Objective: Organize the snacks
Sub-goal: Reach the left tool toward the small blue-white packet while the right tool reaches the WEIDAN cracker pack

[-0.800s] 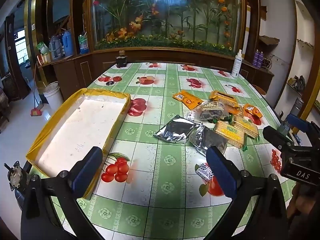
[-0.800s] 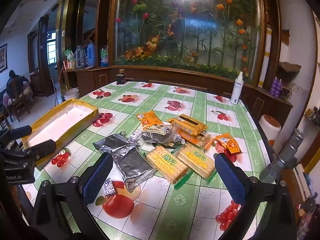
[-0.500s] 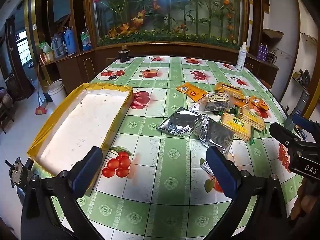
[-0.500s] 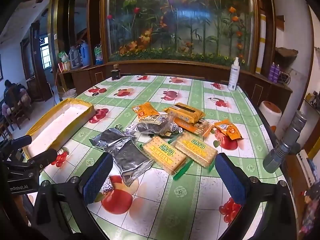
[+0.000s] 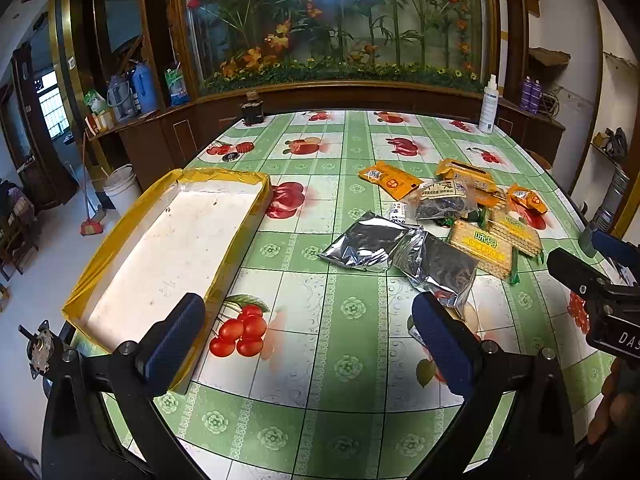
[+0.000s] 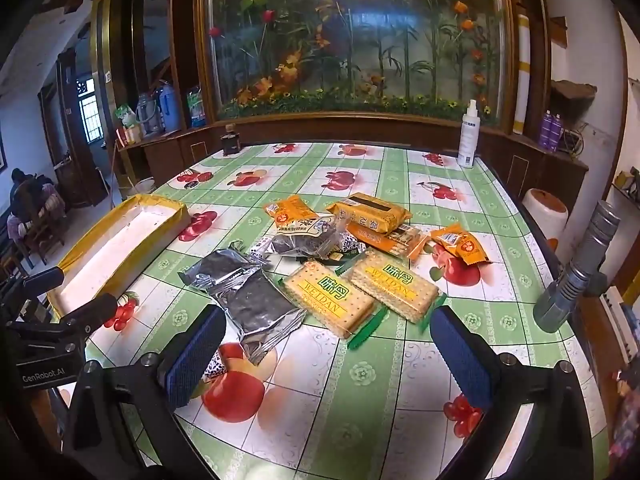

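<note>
A pile of snack packets lies on the table: two silver foil bags [image 5: 366, 242] [image 6: 256, 302], two yellow cracker packs [image 6: 330, 298] [image 5: 482, 248], orange packets [image 5: 390, 178] [image 6: 460, 246] and a clear bag of dark snacks [image 6: 310, 238]. A shallow white tray with a yellow rim [image 5: 240, 236] [image 6: 168, 224] sits at the table's left. My left gripper [image 5: 308, 344] hovers open over the near table between tray and pile, nothing between its fingers. My right gripper [image 6: 328, 352] stands open just short of the cracker packs, holding nothing.
The table wears a green checked cloth [image 5: 344, 364] printed with fruit. At its far edge stand a white spray bottle [image 6: 468, 136] and a dark jar [image 5: 252, 110]. A wooden cabinet with an aquarium-like flower display backs the table. A grey cylinder [image 6: 580, 268] rises at the right edge.
Both views have shifted slightly: the pile and tray sit a little closer and lower in the frames. Both grippers stay wide open and hold nothing.
</note>
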The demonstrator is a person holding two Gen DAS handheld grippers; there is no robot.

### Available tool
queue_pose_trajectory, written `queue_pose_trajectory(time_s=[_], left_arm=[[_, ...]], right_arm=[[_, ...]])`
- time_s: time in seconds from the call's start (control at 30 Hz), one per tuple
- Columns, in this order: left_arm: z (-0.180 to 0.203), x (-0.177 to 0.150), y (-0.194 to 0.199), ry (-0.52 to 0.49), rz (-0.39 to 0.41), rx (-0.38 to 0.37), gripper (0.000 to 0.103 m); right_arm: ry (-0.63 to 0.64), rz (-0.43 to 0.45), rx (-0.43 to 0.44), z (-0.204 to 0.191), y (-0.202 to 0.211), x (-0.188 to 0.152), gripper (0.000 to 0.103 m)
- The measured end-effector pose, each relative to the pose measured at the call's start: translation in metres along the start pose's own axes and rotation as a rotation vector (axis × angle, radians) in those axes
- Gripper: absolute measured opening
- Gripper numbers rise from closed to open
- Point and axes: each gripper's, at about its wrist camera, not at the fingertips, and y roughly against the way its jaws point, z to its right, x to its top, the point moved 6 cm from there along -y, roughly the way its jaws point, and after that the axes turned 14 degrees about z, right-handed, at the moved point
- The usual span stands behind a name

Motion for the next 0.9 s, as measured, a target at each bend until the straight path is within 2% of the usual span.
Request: queue_pose_trajectory(time_s=[0.33,0.67,0.9], left_arm=[[0.001,-0.009,-0.008,0.002,-0.023,-0.016,0.103],[0.015,-0.023,-0.017,0.043,-0.098,-0.111,0.103],[0.024,-0.039,-0.019,0.065,-0.157,-0.172,0.103]], right_arm=[[-0.019,-0.028,-0.002,0.008,-0.007,-0.014,0.103],[-0.095,-0.101,0.048,0.022,-0.017,-0.037,0.103],[-0.116,-0.097,0.062,0.026,-0.012,-0.045,0.103]])
